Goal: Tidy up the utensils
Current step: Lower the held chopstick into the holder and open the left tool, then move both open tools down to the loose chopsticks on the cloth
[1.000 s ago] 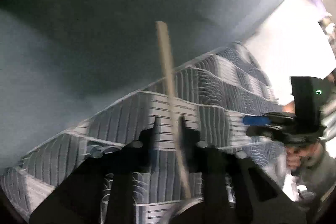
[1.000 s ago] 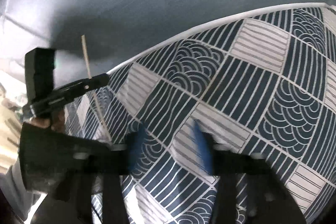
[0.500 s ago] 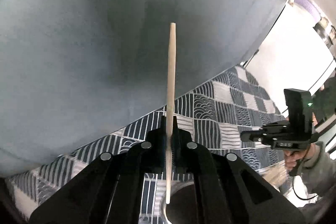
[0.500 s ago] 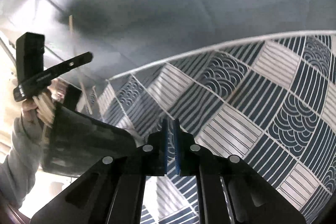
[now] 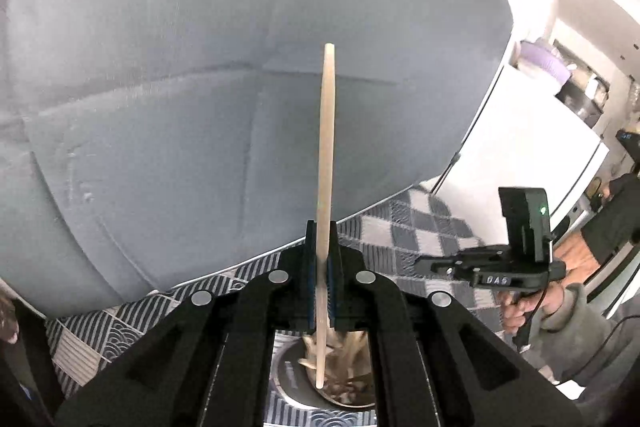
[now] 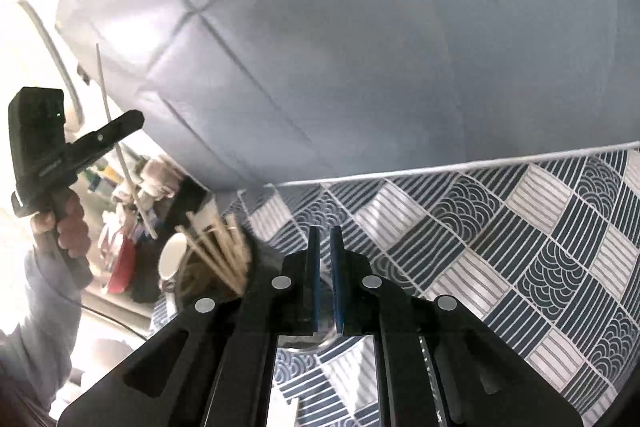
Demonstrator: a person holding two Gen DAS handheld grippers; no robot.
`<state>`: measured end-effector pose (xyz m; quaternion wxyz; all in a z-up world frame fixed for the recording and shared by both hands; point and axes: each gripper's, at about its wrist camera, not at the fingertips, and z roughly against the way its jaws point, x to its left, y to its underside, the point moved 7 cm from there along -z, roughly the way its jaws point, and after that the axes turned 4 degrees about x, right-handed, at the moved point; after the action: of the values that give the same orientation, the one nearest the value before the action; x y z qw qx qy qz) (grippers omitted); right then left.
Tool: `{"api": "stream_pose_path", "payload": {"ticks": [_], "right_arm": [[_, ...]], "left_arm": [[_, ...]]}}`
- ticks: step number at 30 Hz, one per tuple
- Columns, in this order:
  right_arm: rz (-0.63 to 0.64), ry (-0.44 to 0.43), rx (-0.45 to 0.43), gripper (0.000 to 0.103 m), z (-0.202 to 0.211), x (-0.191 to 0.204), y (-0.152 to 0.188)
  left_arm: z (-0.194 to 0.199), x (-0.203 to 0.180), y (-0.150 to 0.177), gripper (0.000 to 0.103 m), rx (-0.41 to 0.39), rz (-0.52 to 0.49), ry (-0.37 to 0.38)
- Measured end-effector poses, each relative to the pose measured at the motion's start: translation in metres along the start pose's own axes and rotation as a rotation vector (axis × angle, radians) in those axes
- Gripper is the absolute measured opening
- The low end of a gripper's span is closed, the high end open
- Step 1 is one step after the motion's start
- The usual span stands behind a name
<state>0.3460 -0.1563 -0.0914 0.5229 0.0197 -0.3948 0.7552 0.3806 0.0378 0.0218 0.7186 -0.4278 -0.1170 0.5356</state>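
Chopstick (image 5: 326,167) stands upright, pinched between the closed fingers of the left gripper (image 5: 323,259), its lower tip hanging just over the metal cup (image 5: 292,383) of wooden sticks, while the right gripper (image 6: 325,267) hovers nearby, nearly closed on nothing.

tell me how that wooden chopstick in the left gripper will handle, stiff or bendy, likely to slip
The chopstick looks straight and unbent while the left gripper clamps it low, so probably stiff and light. It is thin and smooth, so it may pivot or slide between the pads. Over the utensil holder, it should drop in cleanly.
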Motion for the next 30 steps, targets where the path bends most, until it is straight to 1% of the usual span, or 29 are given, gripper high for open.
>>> {"api": "stream_pose_path", "payload": {"ticks": [3,6,8,11,13,14,15,16,17,18,19,20,21,22,23,24,25,26,30], "right_arm": [[0.026,-0.002,-0.004,0.007,0.006,0.010,0.005],[0.037,0.008,0.006,0.008,0.008,0.015,0.011],[0.037,0.011,0.013,0.008,0.009,0.015,0.016],[0.025,0.026,0.028,0.008,0.009,0.010,0.024],[0.010,0.030,0.032,0.009,0.010,0.005,0.030],[0.003,0.036,0.029,0.009,0.012,0.003,0.031],[-0.004,0.048,0.025,0.010,0.013,0.001,0.032],[-0.011,0.065,0.022,0.016,0.014,-0.001,0.031],[-0.025,0.083,0.016,0.023,0.016,-0.004,0.031],[-0.036,0.098,0.004,0.040,0.018,-0.007,0.029],[-0.045,0.121,-0.023,0.051,0.023,-0.009,0.026],[-0.049,0.134,-0.041,0.057,0.027,-0.010,0.024],[-0.056,0.141,-0.056,0.062,0.030,-0.011,0.021],[-0.070,0.145,-0.069,0.071,0.034,-0.011,0.018],[-0.077,0.144,-0.077,0.075,0.037,-0.011,0.016],[-0.084,0.141,-0.089,0.077,0.040,-0.011,0.013],[-0.090,0.142,-0.096,0.085,0.043,-0.010,0.012],[-0.095,0.146,-0.098,0.087,0.044,-0.009,0.010],[-0.096,0.168,-0.075,0.088,0.044,-0.004,0.008]], "left_arm": [[0.001,-0.010,0.004,0.005,-0.030,0.006,0.013],[-0.009,-0.013,0.013,0.005,-0.018,0.013,0.020],[-0.017,-0.016,0.022,0.005,-0.009,0.016,0.041],[-0.024,-0.019,0.035,0.005,-0.017,0.010,0.038],[-0.024,-0.019,0.042,0.008,-0.014,0.018,0.039],[-0.024,-0.018,0.045,0.020,-0.017,0.017,0.028],[-0.023,-0.017,0.047,0.041,-0.021,0.019,0.008],[-0.019,-0.012,0.049,0.050,-0.029,0.025,-0.019],[-0.013,-0.008,0.049,0.058,-0.048,0.032,-0.047],[-0.006,-0.003,0.050,0.064,-0.058,0.039,-0.060],[-0.001,0.000,0.050,0.068,-0.068,0.049,-0.082],[0.007,0.005,0.050,0.072,-0.087,0.058,-0.125],[0.012,0.006,0.050,0.078,-0.098,0.057,-0.144],[0.019,0.008,0.050,0.083,-0.108,0.057,-0.165],[0.027,0.010,0.051,0.091,-0.118,0.060,-0.192],[0.033,0.013,0.053,0.095,-0.117,0.064,-0.207],[0.035,0.014,0.054,0.097,-0.112,0.067,-0.217],[0.039,0.017,0.057,0.097,-0.100,0.072,-0.235],[0.048,0.020,0.066,0.097,-0.076,0.107,-0.292]]}}
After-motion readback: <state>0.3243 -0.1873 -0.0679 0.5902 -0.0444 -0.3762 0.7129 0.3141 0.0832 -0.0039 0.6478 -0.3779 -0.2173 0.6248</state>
